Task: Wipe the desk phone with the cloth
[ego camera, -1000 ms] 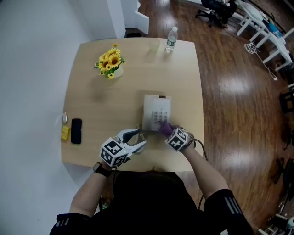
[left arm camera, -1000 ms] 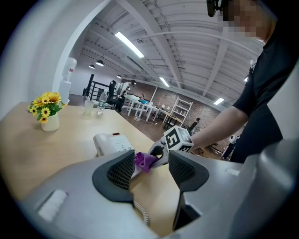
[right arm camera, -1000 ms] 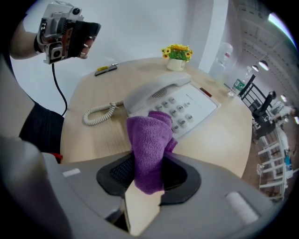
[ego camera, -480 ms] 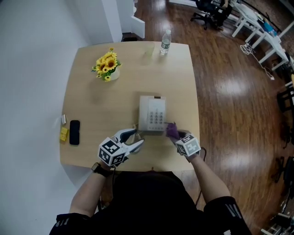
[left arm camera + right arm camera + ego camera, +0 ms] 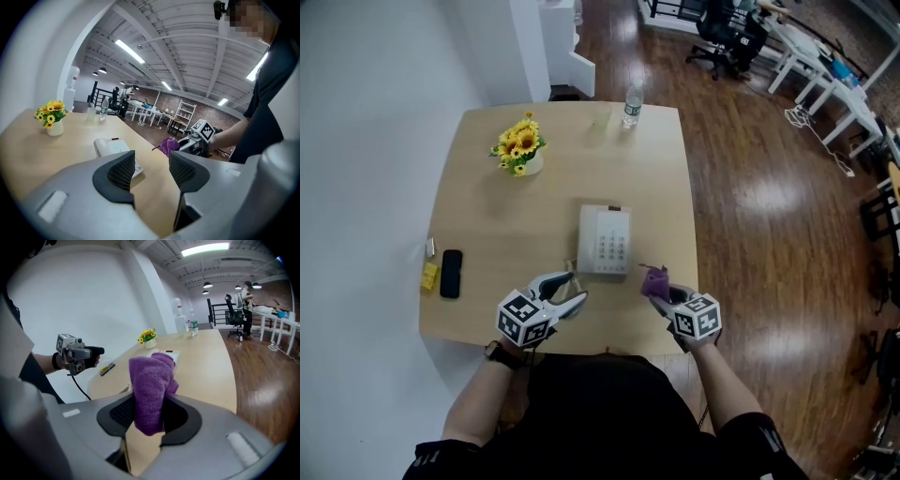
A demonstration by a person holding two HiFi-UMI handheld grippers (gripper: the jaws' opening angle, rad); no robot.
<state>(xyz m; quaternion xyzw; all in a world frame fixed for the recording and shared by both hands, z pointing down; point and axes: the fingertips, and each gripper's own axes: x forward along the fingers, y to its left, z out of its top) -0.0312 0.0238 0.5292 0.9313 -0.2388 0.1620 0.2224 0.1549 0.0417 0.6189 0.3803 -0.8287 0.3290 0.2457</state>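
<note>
**Cloth held beside the phone**

A pale wooden bench (image 5: 487, 216) stands on a dark plank floor (image 5: 769, 187). The desk phone (image 5: 604, 239) lies at frame centre. The right tongs (image 5: 664, 292), lower right, pinch the purple cloth (image 5: 654, 279). The left tongs (image 5: 575, 287), lower left, gape empty.

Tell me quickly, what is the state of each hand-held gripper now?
Left hand-held gripper: open, empty.
Right hand-held gripper: closed on the cloth.

Before me: one desk phone (image 5: 603, 240), one cloth (image 5: 654, 279), one flower pot (image 5: 521, 147), one water bottle (image 5: 632, 101), one black mobile (image 5: 450, 273).
</note>
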